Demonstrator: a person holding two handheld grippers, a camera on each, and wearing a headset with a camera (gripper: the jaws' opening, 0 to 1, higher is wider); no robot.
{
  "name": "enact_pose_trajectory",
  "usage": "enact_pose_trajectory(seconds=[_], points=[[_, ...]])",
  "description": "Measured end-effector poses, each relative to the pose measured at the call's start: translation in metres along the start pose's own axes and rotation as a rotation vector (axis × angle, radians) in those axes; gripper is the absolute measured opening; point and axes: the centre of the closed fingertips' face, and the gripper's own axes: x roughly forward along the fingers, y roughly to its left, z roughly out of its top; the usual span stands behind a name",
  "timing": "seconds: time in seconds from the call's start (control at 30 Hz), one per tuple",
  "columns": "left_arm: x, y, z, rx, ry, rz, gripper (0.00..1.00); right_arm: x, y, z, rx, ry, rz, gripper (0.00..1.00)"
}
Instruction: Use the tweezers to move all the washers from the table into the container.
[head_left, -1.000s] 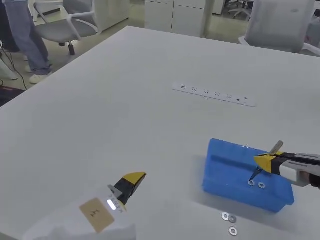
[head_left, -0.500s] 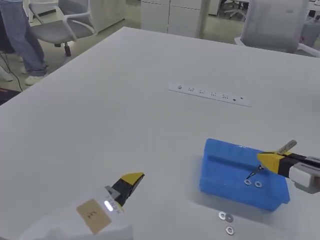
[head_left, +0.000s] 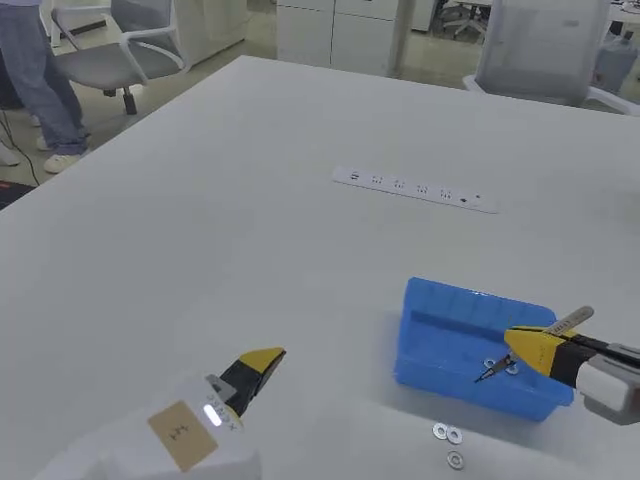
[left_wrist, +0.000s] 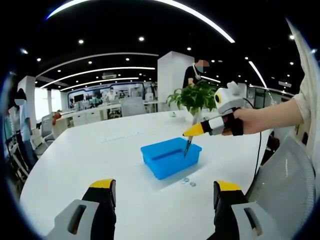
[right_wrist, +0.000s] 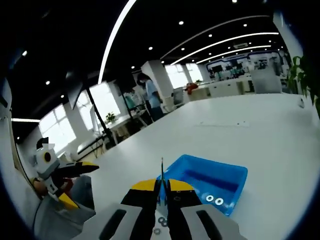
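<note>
In the last second, I pulled the tweezers (head_left: 495, 368) back from the two washers (head_left: 511, 368) lying in the box (head_left: 440, 320). The tip sat low by the near wall. It looked empty to me, so I think that drop was done. Next I had to go for more.

My right gripper (head_left: 535, 348) was pressed together on the tweezers, holding them by the top. My left gripper (head_left: 262, 362) was spread wide with nothing in it, well apart from the box.

Three more washers (head_left: 447, 434) lay flat on the table (head_left: 250, 200), just in front of the box. They were small, thin silver rings. Two of them touched, and one lay a bit nearer to me.
</note>
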Motion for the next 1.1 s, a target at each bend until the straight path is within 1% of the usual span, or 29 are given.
enact_pose_trajectory(seconds=[0.23,0.43,0.7,0.8,0.97,1.1], points=[[0.0,0.0,0.0,-0.002,0.0,-0.001,0.81,0.003,0.006,-0.018,0.033,0.033,0.014,0.03],[0.0,0.0,0.0,-0.002,0.0,0.0,0.81,0.006,0.009,-0.034,0.036,0.082,0.024,0.03],[0.0,0.001,-0.001,-0.004,0.002,0.0,0.81,0.009,0.011,-0.049,0.054,0.125,0.033,0.03],[0.001,0.0,-0.001,-0.003,0.004,-0.004,0.81,0.01,0.01,-0.055,0.042,0.15,0.031,0.03],[0.001,0.0,-0.001,-0.001,0.007,-0.005,0.81,0.009,0.013,-0.059,0.041,0.164,0.037,0.03],[0.001,0.0,-0.002,0.004,0.012,-0.004,0.8,0.01,0.015,-0.064,0.009,0.195,0.042,0.03]])
